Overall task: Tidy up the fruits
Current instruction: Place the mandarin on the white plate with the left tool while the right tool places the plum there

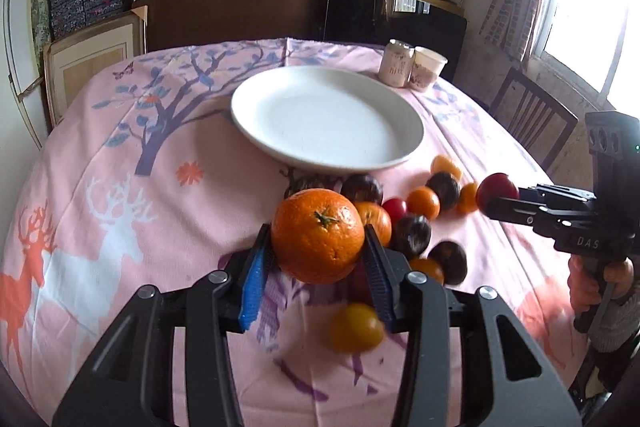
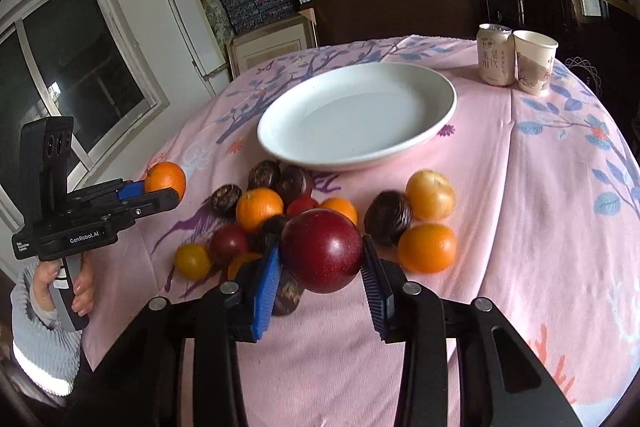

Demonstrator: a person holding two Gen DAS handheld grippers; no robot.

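- Left wrist view: the left gripper [image 1: 318, 251] is clenched on a tangerine [image 1: 318, 235], held up off the pink tablecloth [image 1: 120, 147], nearer than the white plate [image 1: 327, 119]. More fruit [image 1: 412, 215] lies loose just this side of the plate.
- Right wrist view: the right gripper [image 2: 322, 263] grips a red plum [image 2: 322, 251] between its blue pads [image 2: 266, 287], raised above the scattered pile. A can [image 2: 495, 54] and paper cup [image 2: 534, 62] stand touching behind the plate.

Glossy white plate [image 1: 256, 131] (ceramic-looking) on matt pink printed tablecloth [image 1: 120, 155].
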